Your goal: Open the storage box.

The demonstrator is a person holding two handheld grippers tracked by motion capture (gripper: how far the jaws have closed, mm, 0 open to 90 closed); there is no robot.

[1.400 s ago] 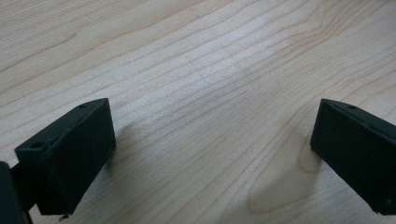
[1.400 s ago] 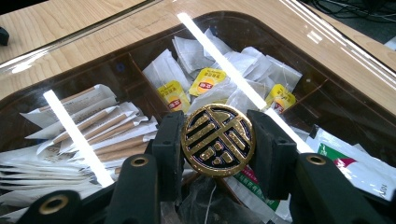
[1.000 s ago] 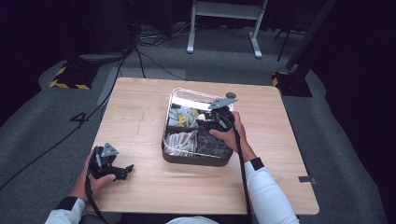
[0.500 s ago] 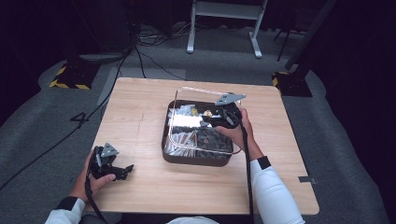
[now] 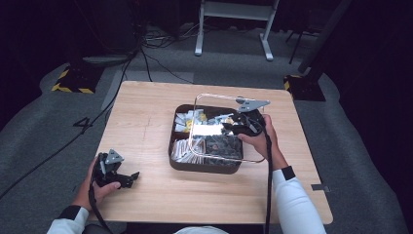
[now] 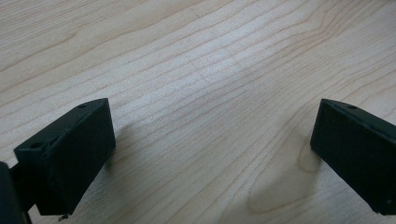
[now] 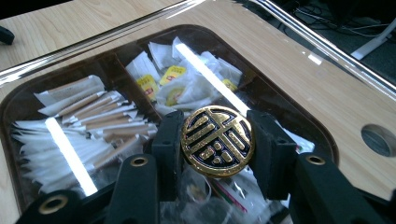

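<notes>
Lifting a clear lid by its knob without dumping it

Gripping the round gold-and-black knob (image 7: 217,141) dead centre is what makes this work, and that's how it sits now: the right tongs (image 7: 217,144) have a jaw pressed on each side of it, so the clear lid (image 5: 214,100) hangs from that one spot. In the high view the lid is up off the dark compartment tray (image 5: 204,166) and tilted, with its far edge raised above the table (image 5: 146,112).

My take on doing this step well: keep the squeeze steady, since a smooth round knob can twist in the pads and a wide lid will swing. Level it before carrying it sideways, and clear the tray rim fully so it doesn't drag the tea bags (image 7: 187,84) or the paper-wrapped sticks (image 7: 88,121) out. Set it down flat on a bare bit of table.

The left tongs (image 6: 210,154) are spread wide with nothing between them, low over the wood near the front-left corner, well apart from the tray. They could steady the tray if it shifts.
</notes>
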